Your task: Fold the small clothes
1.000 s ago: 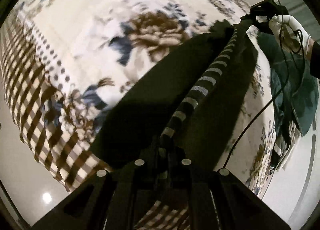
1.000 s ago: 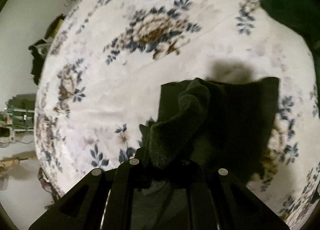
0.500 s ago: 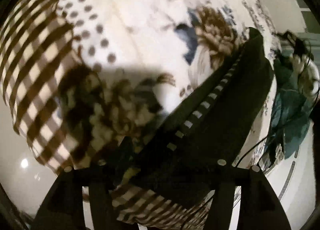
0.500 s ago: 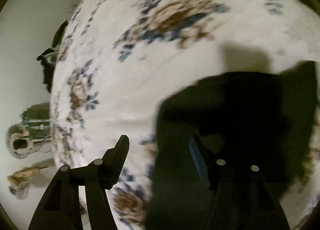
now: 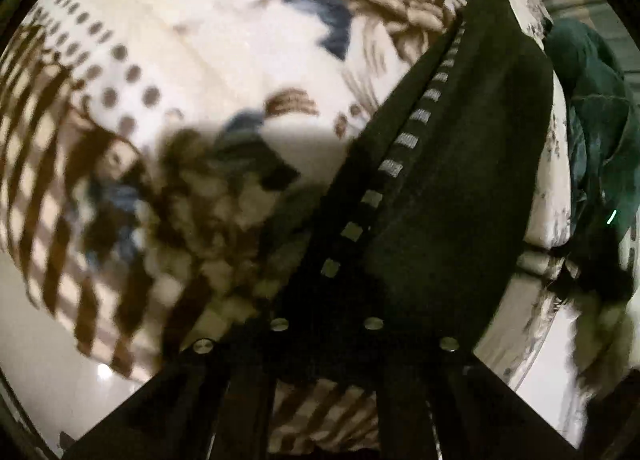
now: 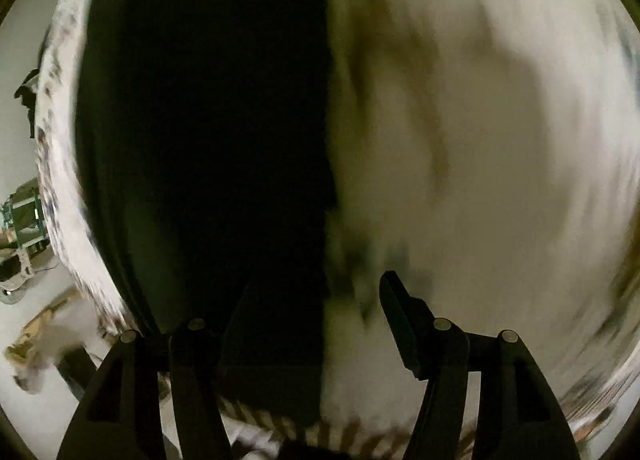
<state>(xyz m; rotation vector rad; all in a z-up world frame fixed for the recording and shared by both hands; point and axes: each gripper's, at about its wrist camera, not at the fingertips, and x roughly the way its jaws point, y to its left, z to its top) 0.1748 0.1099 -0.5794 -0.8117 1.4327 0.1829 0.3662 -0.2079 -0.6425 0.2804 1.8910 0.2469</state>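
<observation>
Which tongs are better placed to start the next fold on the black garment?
Left. The left tongs look shut on the black garment at its striped trim, ready to carry it over. The right tongs are open, gripping nothing, straddling its edge.

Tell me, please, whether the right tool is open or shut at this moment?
Open. The right tool has its fingers spread wide apart with nothing between them, above the edge of the black garment on the floral bedspread.

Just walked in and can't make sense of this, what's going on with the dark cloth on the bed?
A person with a handheld gripper in each hand is folding a black garment with a striped band, laid on a floral bedspread. The right gripper has its jaws open over the garment's edge. The left gripper sits at the garment's near end; its grip isn't clear. A green cloth lies nearby.
</observation>
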